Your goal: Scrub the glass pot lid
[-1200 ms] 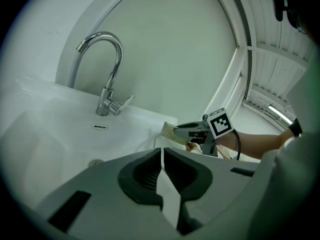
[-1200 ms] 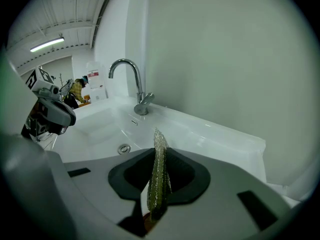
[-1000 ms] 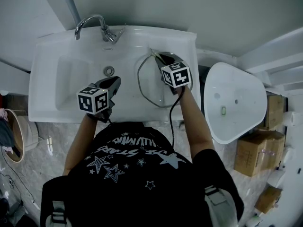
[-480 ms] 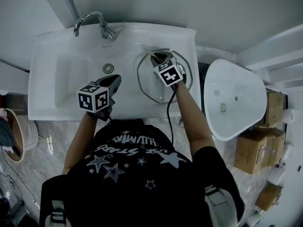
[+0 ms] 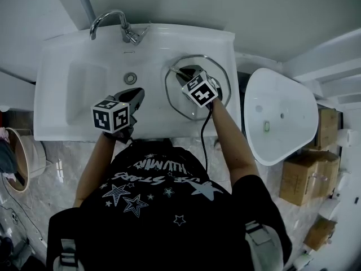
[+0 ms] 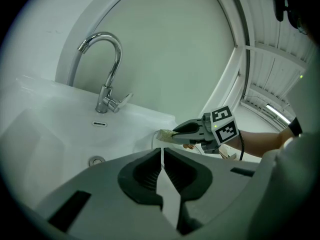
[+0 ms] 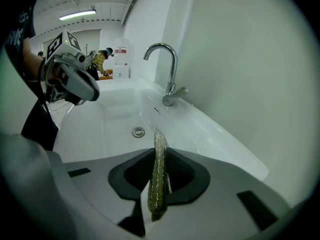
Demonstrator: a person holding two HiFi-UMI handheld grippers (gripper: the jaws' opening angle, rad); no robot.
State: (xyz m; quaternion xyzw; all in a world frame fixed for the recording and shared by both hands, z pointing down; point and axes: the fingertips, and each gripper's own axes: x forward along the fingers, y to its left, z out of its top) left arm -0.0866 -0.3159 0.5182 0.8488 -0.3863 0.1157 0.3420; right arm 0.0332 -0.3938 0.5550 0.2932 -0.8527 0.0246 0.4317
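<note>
The glass pot lid [image 5: 181, 101], round with a metal rim, lies flat on the sink's right-hand ledge. My right gripper [image 5: 176, 71] hovers over it, pointing toward the lid's far-left rim, shut on a thin green scrub pad [image 7: 159, 176] seen edge-on between the jaws. The pad's tip [image 6: 163, 135] sticks out past the right gripper [image 6: 192, 130] in the left gripper view. The lid itself is hidden in the right gripper view. My left gripper [image 5: 136, 94] hangs over the basin's right side, shut with nothing in it [image 6: 162, 156].
A white sink [image 5: 62, 109] with a chrome faucet [image 5: 113, 22] and a drain [image 5: 130, 78] fills the middle. A white toilet [image 5: 279, 117] stands to the right, cardboard boxes [image 5: 307, 179] beyond it, and a basket [image 5: 16, 161] on the floor at left.
My right gripper has swung left across the lid with the scrub pad, its cube turning. The left gripper has stayed where it was.
</note>
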